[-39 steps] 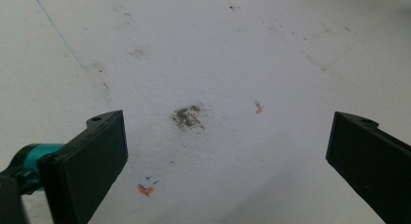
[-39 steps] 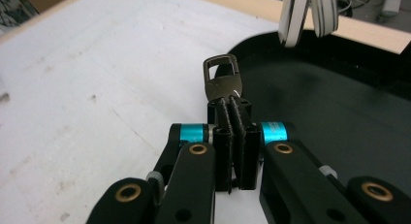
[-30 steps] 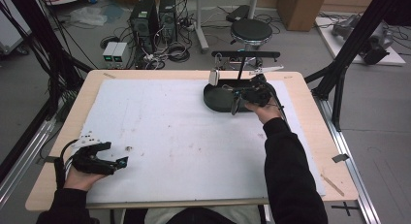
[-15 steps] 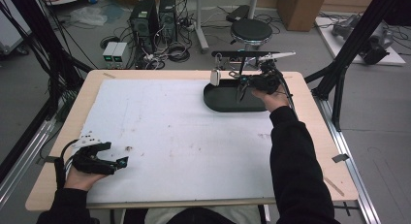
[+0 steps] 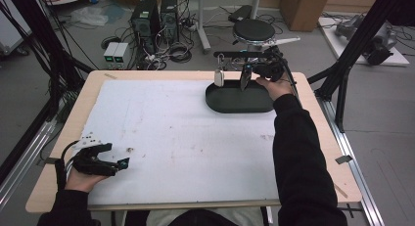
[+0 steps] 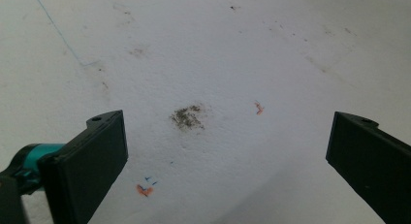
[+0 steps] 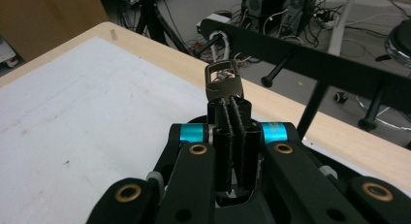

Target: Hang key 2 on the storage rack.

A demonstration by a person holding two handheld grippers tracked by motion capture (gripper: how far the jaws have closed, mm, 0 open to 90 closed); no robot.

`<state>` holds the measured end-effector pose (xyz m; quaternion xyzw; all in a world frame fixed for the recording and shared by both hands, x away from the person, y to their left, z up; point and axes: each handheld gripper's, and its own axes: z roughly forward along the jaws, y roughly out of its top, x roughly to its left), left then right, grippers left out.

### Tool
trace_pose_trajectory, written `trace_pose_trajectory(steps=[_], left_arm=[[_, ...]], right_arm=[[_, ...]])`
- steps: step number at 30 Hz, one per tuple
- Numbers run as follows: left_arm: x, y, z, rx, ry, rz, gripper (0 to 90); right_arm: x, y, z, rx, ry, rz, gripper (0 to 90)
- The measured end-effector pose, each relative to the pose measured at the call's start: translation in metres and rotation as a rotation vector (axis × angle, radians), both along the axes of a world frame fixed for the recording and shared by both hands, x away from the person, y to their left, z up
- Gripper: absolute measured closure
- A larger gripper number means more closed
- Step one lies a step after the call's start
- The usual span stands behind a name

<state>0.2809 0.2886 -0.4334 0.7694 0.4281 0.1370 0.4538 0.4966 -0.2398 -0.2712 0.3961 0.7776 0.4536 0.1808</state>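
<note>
Right gripper (image 7: 231,107) clamped on small metal clasp (image 7: 223,82), held above dark oval tray (image 5: 230,102), just short of black rack bar (image 7: 310,49) ahead. Likely hanging step: keep clasp upright, line loop up with peg (image 7: 276,73), ease forward. Left gripper (image 6: 228,151) spread apart, empty, over white surface (image 6: 242,49).

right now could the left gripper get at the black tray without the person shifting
Probably not. The left gripper rests open at the table's near left corner, while the black tray sits at the far right, across the white mat. Nothing blocks the way; it's just far.
</note>
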Motion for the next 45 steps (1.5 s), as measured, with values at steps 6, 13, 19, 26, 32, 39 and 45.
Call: trace_pose_trajectory(steps=[6,13,19,26,32,39,45], left_arm=[[0.0,0.0,0.0,-0.001,0.001,0.002,1.7],[-0.001,0.0,0.0,-0.001,0.001,0.003,1.7],[-0.001,0.001,0.0,0.0,0.002,0.004,1.7],[-0.001,0.0,-0.001,-0.003,0.004,-0.005,1.7],[0.0,0.001,-0.001,-0.006,0.004,-0.002,1.7],[0.0,0.001,-0.001,-0.007,0.002,-0.002,1.7],[-0.001,0.001,0.003,-0.038,-0.002,-0.02,1.7]], right_arm=[[0.007,0.003,-0.008,-0.059,-0.002,-0.05,88.6],[0.011,0.004,-0.015,-0.057,-0.027,-0.123,88.5],[0.014,-0.001,-0.019,-0.055,-0.015,-0.149,88.5],[0.016,0.001,-0.022,-0.064,-0.013,-0.145,88.4],[0.022,0.01,-0.031,-0.102,-0.018,-0.144,88.3],[0.03,0.012,-0.038,-0.075,-0.018,-0.154,88.3],[0.038,0.007,-0.044,-0.039,-0.01,-0.167,88.1]])
